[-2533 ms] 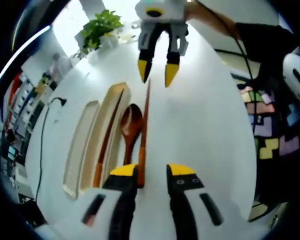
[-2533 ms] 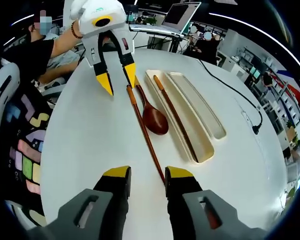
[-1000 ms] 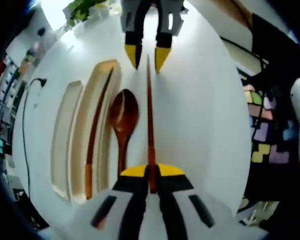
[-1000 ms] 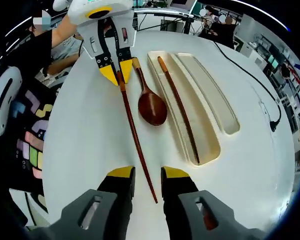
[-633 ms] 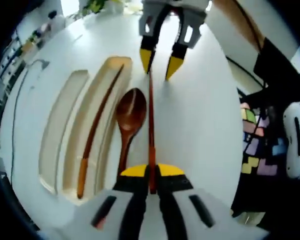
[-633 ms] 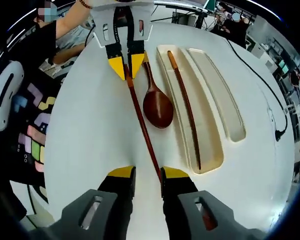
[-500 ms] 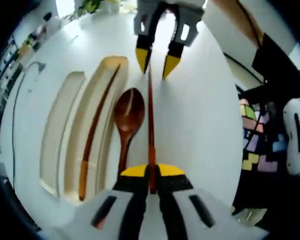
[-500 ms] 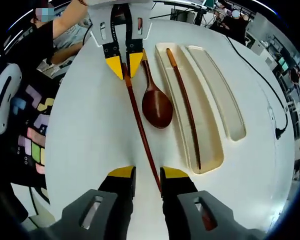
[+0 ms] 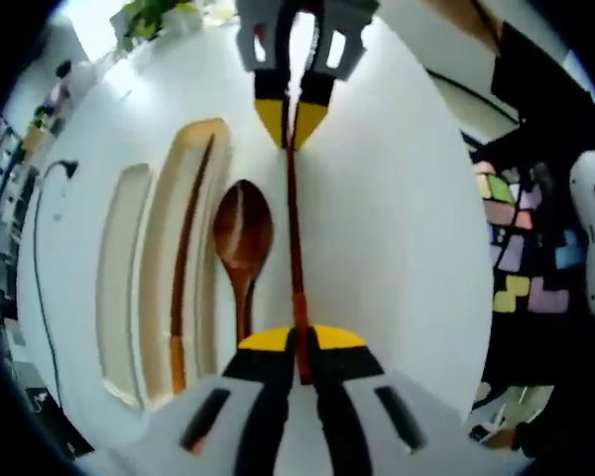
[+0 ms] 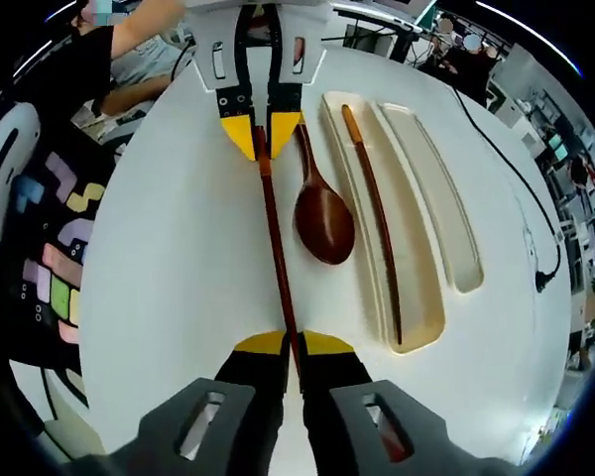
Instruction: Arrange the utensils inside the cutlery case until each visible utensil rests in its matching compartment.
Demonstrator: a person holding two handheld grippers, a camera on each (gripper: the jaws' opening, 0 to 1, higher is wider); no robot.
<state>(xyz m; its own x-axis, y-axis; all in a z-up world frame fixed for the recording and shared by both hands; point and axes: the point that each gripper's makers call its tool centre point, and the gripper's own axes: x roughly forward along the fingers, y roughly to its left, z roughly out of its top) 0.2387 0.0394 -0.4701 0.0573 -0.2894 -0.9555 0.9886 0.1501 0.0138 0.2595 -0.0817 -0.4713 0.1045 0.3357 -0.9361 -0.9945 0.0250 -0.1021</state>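
A long dark wooden chopstick (image 9: 295,258) (image 10: 274,248) is seen running up the middle of both views, lying along the white table (image 9: 397,238) (image 10: 169,258). In the left gripper view its near end is clamped between the closed yellow-tipped jaws of the left gripper (image 9: 300,340) at the bottom centre, while its far end is pinched by the right gripper (image 9: 293,114) at the top centre. In the right gripper view the same is shown reversed: the right gripper (image 10: 294,344) is closed narrowly on the chopstick's tip at the bottom centre, and the left gripper (image 10: 262,131) is closed on the orange-banded end at the top.

Just beside the chopstick a brown wooden spoon (image 9: 242,243) (image 10: 320,213) is laid on the table, outside the case, its bowl near the middle of each frame. Beyond the spoon the cream cutlery case (image 9: 157,297) (image 10: 421,288) is placed, with two long compartments side by side. A second chopstick (image 9: 185,268) (image 10: 375,223) is held in the compartment nearer the spoon; nothing can be made out in the farther compartment.

A black cable (image 9: 35,258) (image 10: 506,159) is trailed over the table past the case, at the left of the left gripper view and the right of the right gripper view. A potted plant (image 9: 149,15) is seen at the upper left of the left gripper view.
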